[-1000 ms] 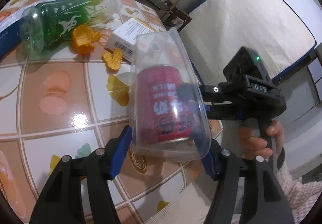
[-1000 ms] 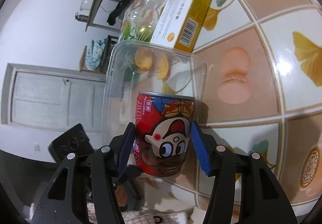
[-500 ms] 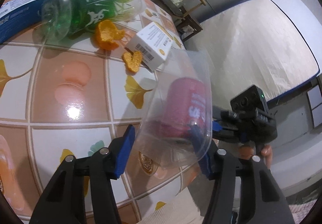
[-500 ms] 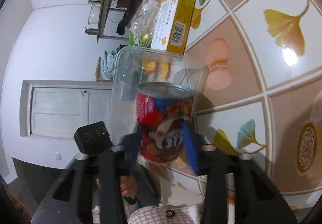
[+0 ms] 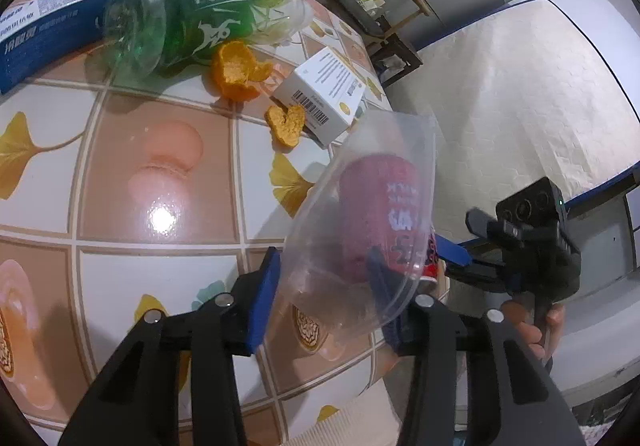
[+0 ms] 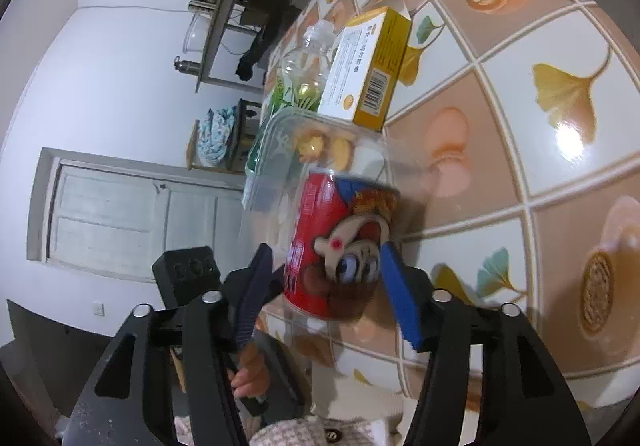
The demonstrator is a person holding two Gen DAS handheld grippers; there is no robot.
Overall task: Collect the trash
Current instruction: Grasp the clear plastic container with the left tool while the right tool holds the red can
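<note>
ok so the left gripper (image 5: pixel 324 286) has the clear plastic tub (image 5: pixel 360 205) up off the table (image 5: pixel 160 181). it's thin, see-through stuff with rounded corners and a bit of glare on it. the jaws have just been closing in and sit roughly halfway. one blue foam pad is against the tub's outer wall, and the other shows through the plastic on the far side, so the tub is pinched between them.

the red can (image 6: pixel 336 246) is the trash item here. it's shiny printed metal with a cartoon face, tilted, with its top end poking into the tub's mouth. from the left wrist view it's just a pink blur through the plastic.

the right gripper (image 6: pixel 328 278) has the can's lower half between its pads, and its jaws have just been opening. the pad on the right of that view sits right by the can, while the other one is blurry and looks to have a sliver of gap, so i'd call it let go. a hand (image 5: pixel 532 330) is wrapped round its black handle.

the table is glossy, with a printed tile pattern of ginkgo leaves and coffee cups. still on it are a green plastic bottle (image 5: pixel 192 25) lying on its side, two curled bits of orange peel (image 5: pixel 236 71) just beside it, a small cardboard box (image 5: pixel 324 93) with a barcode, and a long blue carton (image 5: pixel 40 33) at the far edge.
</note>
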